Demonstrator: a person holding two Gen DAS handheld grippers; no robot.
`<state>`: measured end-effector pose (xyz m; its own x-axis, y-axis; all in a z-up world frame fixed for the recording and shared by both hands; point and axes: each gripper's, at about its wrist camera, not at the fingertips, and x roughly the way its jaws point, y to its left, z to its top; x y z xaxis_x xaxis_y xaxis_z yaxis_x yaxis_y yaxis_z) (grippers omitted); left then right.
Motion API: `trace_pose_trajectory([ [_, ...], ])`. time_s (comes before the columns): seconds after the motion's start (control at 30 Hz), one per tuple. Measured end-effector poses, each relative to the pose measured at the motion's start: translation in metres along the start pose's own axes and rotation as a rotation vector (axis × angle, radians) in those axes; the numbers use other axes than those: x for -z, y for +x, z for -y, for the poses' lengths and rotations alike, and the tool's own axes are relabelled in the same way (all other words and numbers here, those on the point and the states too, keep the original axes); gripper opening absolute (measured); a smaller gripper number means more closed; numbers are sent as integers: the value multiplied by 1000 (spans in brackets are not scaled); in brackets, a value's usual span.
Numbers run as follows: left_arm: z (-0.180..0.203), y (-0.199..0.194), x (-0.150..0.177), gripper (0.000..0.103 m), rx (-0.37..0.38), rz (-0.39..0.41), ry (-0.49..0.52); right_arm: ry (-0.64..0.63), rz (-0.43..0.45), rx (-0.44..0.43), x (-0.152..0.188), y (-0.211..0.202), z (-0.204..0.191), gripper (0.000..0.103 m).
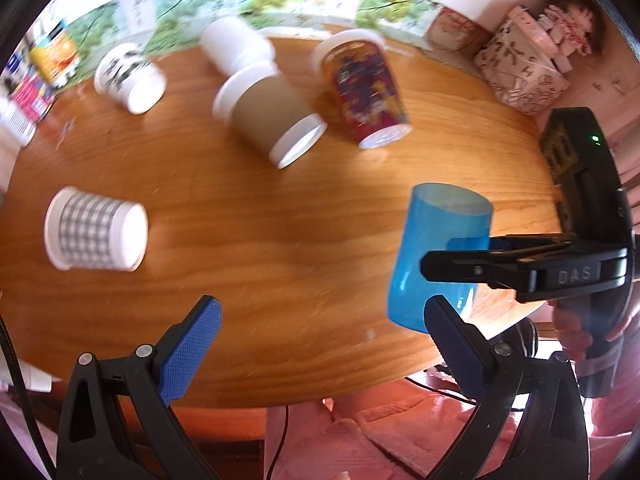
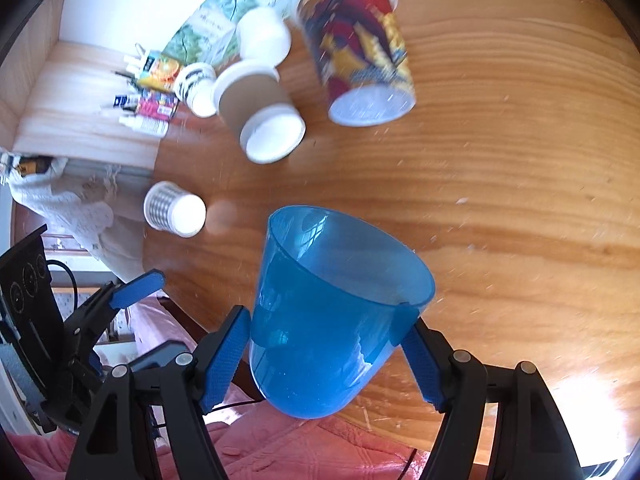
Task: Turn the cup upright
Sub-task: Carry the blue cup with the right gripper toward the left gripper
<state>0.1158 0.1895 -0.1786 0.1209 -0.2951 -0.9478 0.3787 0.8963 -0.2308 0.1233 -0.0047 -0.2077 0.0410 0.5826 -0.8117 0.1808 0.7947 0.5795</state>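
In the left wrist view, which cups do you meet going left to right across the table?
Checked cup → black-and-white cup → brown cup → printed cup → blue cup, held by the right gripper. The white cup overlaps the brown one, so it is left out.
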Motion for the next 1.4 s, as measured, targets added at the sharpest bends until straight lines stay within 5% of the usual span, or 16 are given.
trace_pose_trajectory([
  [0.53,-32,-2,27,98,-5,-1,5,36,31,83,10,26,-12,76],
  [1.4,8,-3,18,98,39,4,164,215,207,154,51,-27,14,84],
])
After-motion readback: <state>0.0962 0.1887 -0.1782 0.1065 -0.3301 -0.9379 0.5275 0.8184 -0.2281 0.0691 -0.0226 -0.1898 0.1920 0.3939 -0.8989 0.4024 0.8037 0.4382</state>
